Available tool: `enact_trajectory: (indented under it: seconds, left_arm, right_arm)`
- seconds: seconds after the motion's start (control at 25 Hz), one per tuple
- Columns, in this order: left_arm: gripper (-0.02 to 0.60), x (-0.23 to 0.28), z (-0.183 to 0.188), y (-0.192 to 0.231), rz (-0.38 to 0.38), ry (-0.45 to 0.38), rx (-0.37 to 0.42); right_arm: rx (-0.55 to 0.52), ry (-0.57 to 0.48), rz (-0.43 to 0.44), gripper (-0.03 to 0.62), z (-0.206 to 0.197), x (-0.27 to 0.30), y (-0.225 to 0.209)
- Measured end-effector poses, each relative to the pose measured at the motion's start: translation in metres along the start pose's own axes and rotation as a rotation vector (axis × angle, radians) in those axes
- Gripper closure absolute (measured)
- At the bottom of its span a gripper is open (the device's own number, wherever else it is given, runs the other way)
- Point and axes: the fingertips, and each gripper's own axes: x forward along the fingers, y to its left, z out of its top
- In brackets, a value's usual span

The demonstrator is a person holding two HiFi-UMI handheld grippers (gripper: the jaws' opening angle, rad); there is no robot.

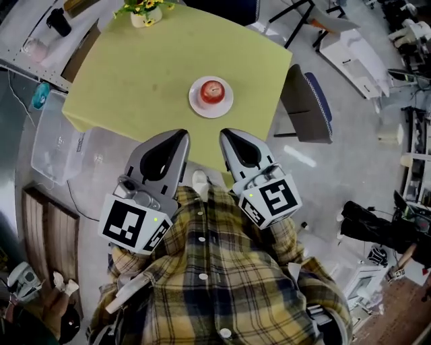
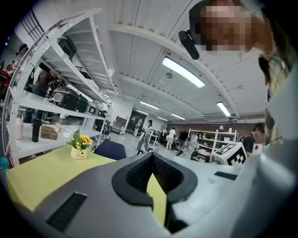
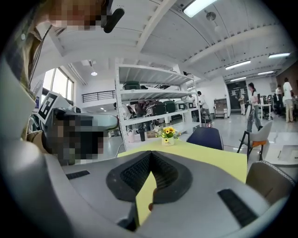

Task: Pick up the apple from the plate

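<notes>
apple (image 1: 212,89) on plate (image 1: 199,105), flowerpot (image 1: 145,15), chair (image 1: 311,104), possibly tub (image 1: 57,145)

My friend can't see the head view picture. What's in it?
A red apple sits on a white plate on a yellow-green table. Below it, a person in a plaid shirt points the left gripper and right gripper toward it, neither touching.

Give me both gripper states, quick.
Left gripper: closed, holding nothing.
Right gripper: closed, holding nothing.
</notes>
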Motion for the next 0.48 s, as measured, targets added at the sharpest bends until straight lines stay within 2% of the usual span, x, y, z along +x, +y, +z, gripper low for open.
enact_trajectory:
  seconds: [0.24,0.48]
  left_arm:
    - [0.575,0.023,0.019,0.06,-0.131,0.055,0.016]
    - [0.575,0.046,0.039,0.1,-0.245,0.094,0.027]
  right_arm:
    - [0.054,-0.011,-0.139,0.597,0.014,0.055,-0.01]
    - [0.097,-0.01,-0.277,0.597,0.026,0.088,-0.023]
